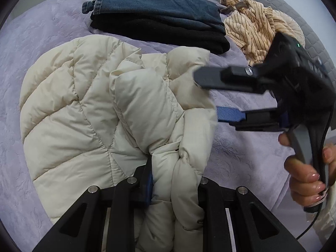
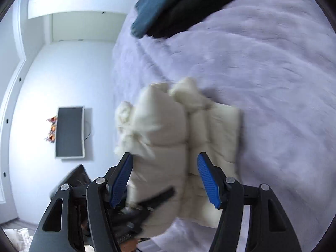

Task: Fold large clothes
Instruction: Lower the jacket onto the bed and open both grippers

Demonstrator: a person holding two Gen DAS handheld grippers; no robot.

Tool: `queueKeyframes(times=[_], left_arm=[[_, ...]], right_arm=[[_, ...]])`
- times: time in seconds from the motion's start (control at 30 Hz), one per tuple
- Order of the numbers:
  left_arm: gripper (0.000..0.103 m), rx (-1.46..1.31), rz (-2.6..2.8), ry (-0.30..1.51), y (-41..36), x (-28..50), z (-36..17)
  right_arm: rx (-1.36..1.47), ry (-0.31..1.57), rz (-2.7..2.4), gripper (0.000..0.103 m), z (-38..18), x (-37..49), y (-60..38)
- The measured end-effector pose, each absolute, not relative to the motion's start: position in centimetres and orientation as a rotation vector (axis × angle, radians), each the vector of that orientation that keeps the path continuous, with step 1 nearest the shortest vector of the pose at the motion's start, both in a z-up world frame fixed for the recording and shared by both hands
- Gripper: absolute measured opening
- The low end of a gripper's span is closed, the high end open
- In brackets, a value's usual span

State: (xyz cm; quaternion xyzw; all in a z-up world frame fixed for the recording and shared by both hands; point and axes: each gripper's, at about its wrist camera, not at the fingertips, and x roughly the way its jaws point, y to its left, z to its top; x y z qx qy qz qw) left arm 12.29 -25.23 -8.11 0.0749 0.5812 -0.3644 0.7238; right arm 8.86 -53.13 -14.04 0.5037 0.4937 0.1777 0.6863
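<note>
A cream quilted puffer jacket (image 1: pixel 88 113) lies bunched on the lilac bedspread (image 1: pixel 31 42). My left gripper (image 1: pixel 174 189) is shut on a fold of the jacket at its near edge. My right gripper (image 1: pixel 212 98) reaches in from the right with its jaws apart around the jacket's right edge. In the right wrist view the right gripper (image 2: pixel 164 180) is open, its blue pads (image 2: pixel 206 180) on either side of the jacket (image 2: pixel 168 134), not pressing it. Part of the left gripper (image 2: pixel 147 205) shows blurred below the jacket.
A folded stack with blue jeans (image 1: pixel 155 6) on black garments (image 1: pixel 159 33) lies at the back of the bed. A crumpled striped tan shirt (image 1: pixel 256 27) lies at the back right. A wall-mounted screen (image 2: pixel 70 132) and a white wall lie beyond the bed's edge.
</note>
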Motion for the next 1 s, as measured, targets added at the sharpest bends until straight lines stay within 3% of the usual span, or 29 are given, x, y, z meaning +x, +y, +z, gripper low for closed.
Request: queueKeyframes(times=[0.07, 0.1, 0.13, 0.17, 0.53, 0.73, 0.8, 0.87, 0.9, 0.97, 1.0], left_arm=[[0.022, 0.188, -0.802, 1.275, -25.4, 12.0, -8.1], [0.022, 0.2, -0.799, 1.273, -25.4, 11.8, -8.0], [0.022, 0.212, -0.789, 1.272, -25.4, 11.7, -7.8], [0.022, 0.221, -0.781, 1.277, -25.2, 11.6, -7.6], [0.023, 0.161, -0.842, 1.242, -17.5, 11.4, -1.1], [0.023, 0.014, -0.772, 1.146, -11.7, 14.0, 2.3], [0.023, 0.021, -0.67, 1.119, -9.4, 16.0, 0.8], [0.023, 0.009, -0.557, 1.162, -7.1, 18.7, -3.1], [0.023, -0.007, -0.513, 1.198, -6.2, 20.0, -5.4], [0.023, -0.072, -0.445, 1.286, -4.5, 22.1, -10.2], [0.023, -0.114, -0.423, 1.326, -3.9, 23.0, -12.4]], right_arm=[[1.094, 1.148, 0.411, 0.067, -13.3, 10.9, -51.3], [1.054, 1.178, 0.39, 0.056, -13.4, 11.4, -50.8], [1.025, 1.205, 0.363, 0.028, -13.2, 11.9, -49.8], [1.033, 1.227, 0.349, 0.023, -13.8, 12.1, -49.8], [0.967, 1.292, 0.332, 0.021, -18.6, 10.8, -46.4], [0.862, 1.28, 0.304, 0.019, -17.4, 11.9, -46.8], [0.833, 1.288, 0.311, 0.019, -17.2, 12.3, -46.9], [0.83, 1.317, 0.307, 0.02, -16.8, 12.2, -47.0], [0.834, 1.327, 0.291, 0.025, -16.6, 11.8, -47.2], [0.845, 1.332, 0.263, 0.047, -15.6, 10.6, -47.5], [0.846, 1.329, 0.251, 0.069, -15.1, 10.2, -47.5]])
